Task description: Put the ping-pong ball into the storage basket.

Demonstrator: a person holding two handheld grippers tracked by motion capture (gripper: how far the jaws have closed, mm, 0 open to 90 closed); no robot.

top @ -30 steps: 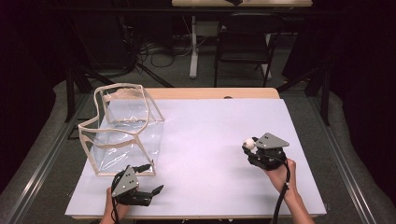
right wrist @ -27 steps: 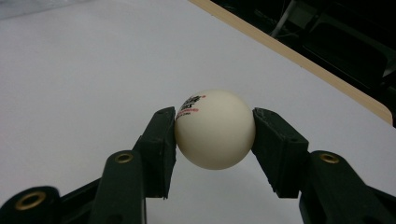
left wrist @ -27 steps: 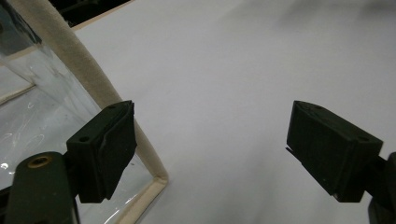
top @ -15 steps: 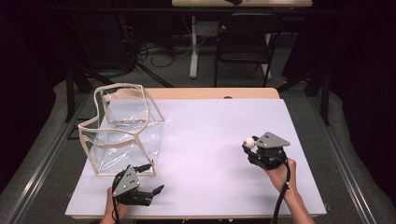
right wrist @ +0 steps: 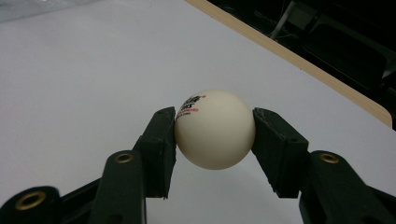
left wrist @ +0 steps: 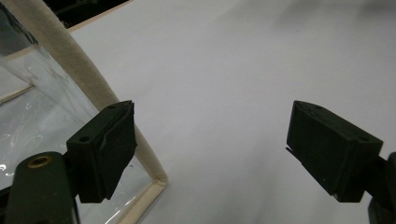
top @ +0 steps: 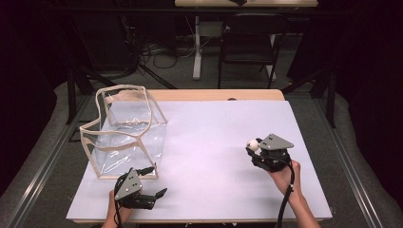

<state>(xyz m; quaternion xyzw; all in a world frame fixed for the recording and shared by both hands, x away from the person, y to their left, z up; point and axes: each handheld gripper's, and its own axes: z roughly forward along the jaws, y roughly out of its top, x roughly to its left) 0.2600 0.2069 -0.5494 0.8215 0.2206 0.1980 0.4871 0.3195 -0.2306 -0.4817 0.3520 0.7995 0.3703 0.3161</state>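
Right gripper (top: 252, 148) at about 4 o'clock on the white counter (top: 214, 142), jaws clamped on a white ball (right wrist: 215, 129) with small print, probably raised just off the surface. Left gripper (top: 159, 194) at 7 o'clock, jaws spread wide, gripping nothing, just beside the near corner of a clear bag (top: 124, 130) with cream edging.

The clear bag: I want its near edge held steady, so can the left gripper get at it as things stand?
Probably yes. The left gripper stands open beside the clear bag, one jaw next to its cream trim, with nothing between them.
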